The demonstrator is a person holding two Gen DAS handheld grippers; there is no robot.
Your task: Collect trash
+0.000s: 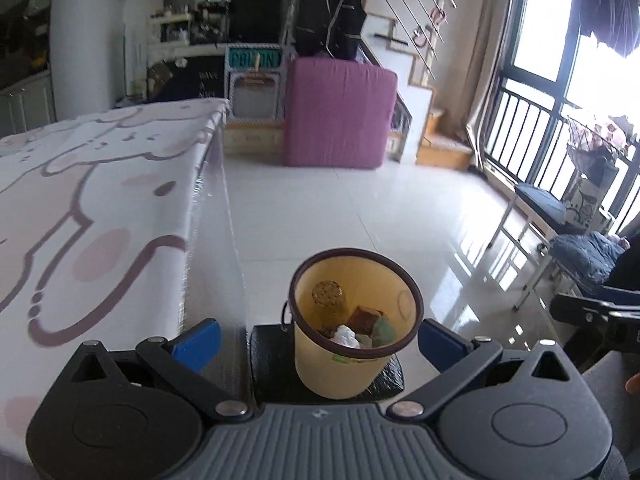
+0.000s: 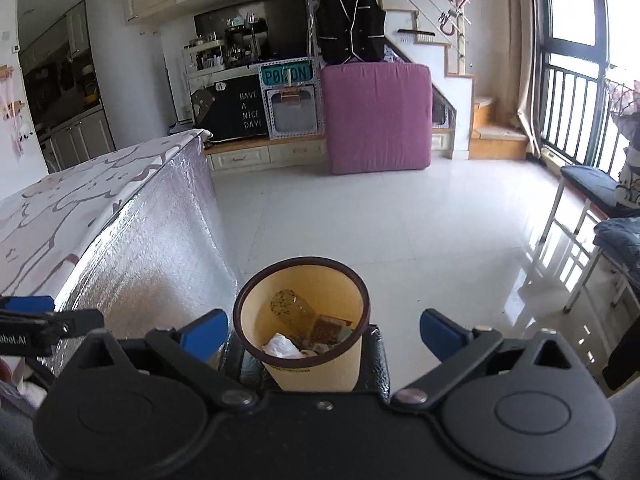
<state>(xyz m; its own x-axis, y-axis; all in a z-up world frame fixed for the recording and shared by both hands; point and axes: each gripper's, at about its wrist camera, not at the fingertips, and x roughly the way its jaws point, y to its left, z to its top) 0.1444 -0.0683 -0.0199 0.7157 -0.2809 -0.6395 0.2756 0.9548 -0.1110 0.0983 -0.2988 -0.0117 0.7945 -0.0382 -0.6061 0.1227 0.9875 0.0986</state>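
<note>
A small yellow trash bin [image 1: 344,360] with a dark brown rim stands on a black stool [image 1: 272,360] beside the table. Inside lie an amber glass cup [image 1: 327,300], a brown packet [image 1: 366,315], a green scrap [image 1: 383,330] and a crumpled white tissue [image 1: 347,336]. My left gripper [image 1: 320,338] hangs above and in front of the bin, open, its blue pads wide apart and empty. In the right wrist view the same bin [image 2: 316,364] shows the cup [image 2: 292,310] and white tissue [image 2: 285,346]. My right gripper [image 2: 324,330] is open too, with nothing between its pads.
A table with a pink cartoon cloth [image 1: 92,208] and a shiny side panel [image 2: 160,240] stands on the left. White tiled floor [image 2: 380,220] stretches ahead to a purple mattress [image 2: 378,116] and a TV cabinet. Chairs [image 2: 592,216] line the window on the right.
</note>
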